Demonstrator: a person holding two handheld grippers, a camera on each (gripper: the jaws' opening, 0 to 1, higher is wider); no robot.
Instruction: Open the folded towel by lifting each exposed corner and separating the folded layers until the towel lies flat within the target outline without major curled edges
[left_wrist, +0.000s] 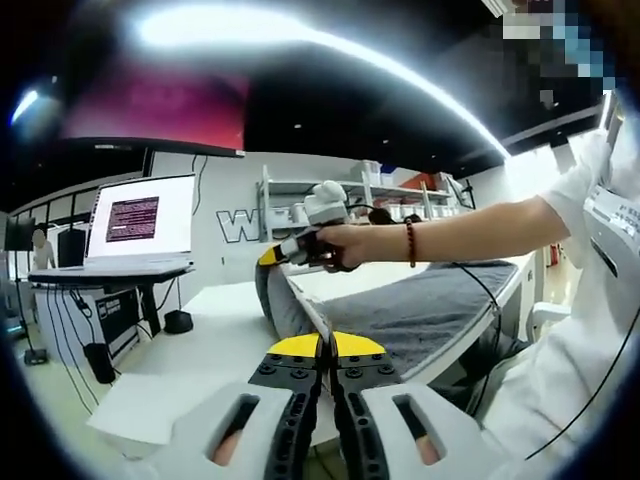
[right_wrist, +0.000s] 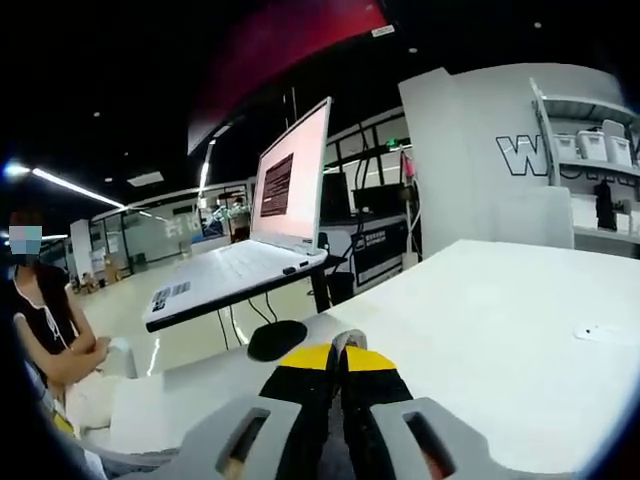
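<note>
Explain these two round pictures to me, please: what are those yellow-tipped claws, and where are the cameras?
No robot here: a person holds a two-jaw gripper in each hand, and a fisheye camera rides on each. The left gripper view looks along the left gripper, its jaws shut on nothing. Beyond it, the person's hand holds the right gripper, which pinches a raised corner of the grey towel lying on the white table. The right gripper view looks along those jaws toward an open laptop.
</note>
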